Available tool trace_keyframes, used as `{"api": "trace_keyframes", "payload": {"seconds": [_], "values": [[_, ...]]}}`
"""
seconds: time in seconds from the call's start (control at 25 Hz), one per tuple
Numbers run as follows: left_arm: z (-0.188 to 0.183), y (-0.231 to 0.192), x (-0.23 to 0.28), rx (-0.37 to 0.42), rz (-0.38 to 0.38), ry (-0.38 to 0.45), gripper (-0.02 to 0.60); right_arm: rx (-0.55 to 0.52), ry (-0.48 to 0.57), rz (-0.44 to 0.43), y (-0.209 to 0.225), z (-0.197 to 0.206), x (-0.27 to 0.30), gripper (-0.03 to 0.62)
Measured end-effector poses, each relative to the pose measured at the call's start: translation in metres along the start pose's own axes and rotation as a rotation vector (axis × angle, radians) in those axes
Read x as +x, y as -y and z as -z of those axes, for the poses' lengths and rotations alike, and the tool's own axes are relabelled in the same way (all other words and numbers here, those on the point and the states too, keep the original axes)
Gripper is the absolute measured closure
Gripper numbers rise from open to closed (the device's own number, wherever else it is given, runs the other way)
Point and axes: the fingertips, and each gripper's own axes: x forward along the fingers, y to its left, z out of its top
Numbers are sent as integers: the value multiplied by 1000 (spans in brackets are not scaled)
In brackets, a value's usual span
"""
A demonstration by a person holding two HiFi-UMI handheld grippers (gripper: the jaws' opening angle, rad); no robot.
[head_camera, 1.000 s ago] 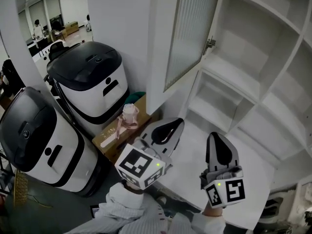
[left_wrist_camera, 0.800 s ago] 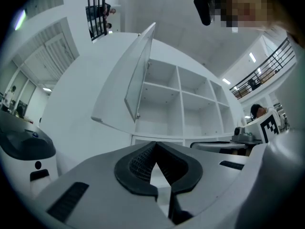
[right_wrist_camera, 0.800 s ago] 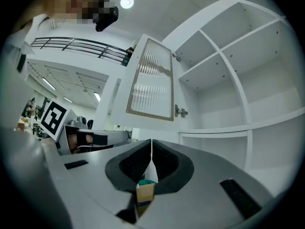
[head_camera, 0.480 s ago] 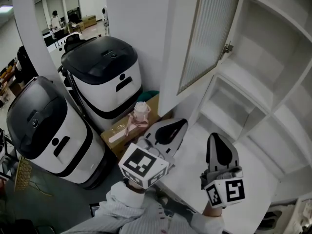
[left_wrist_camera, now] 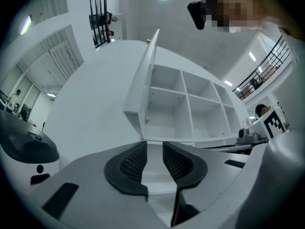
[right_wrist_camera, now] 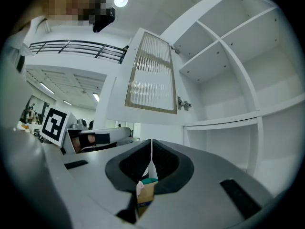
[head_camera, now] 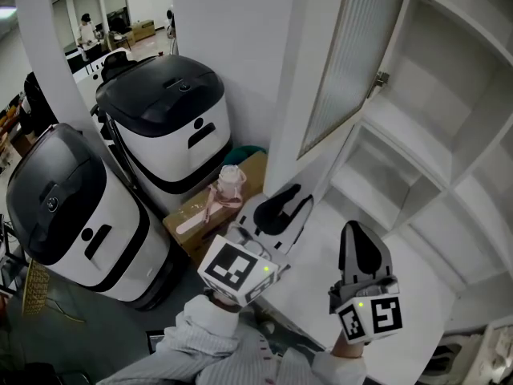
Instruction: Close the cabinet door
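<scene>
Cabinet door (head_camera: 345, 62) stands open. Left hand-held gripper (left_wrist_camera: 153, 151), just opening, is slightly spread and empty; right hand-held gripper (right_wrist_camera: 151, 149) is pressed together.

Left claw (left_wrist_camera: 153, 151) jaws just opening slightly, empty; right claw (right_wrist_camera: 151, 147) closed, empty.

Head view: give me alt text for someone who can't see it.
A ribbed-glass cabinet door stands open on a white shelf cabinet. Below it, the left gripper has just been opening its jaws, nothing between them; the right gripper is shut. Two black-topped white machines stand at left.
</scene>
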Motion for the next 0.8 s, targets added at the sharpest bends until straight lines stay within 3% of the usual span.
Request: {"api": "trace_keyframes", "payload": {"seconds": [0.28,0.36,0.68,0.8], "values": [[-16,-15,4,-1,-32,98,344,-5,-12,11,0,3,1,580],[-24,-19,6,6,-36,127,324,-5,-16,10,1,5,3,579],[-42,-27,14,14,-19,180,332,-7,-30,7,-1,8,11,580],[-45,-29,12,17,-23,196,407,-7,-32,9,-1,8,13,580]]}}
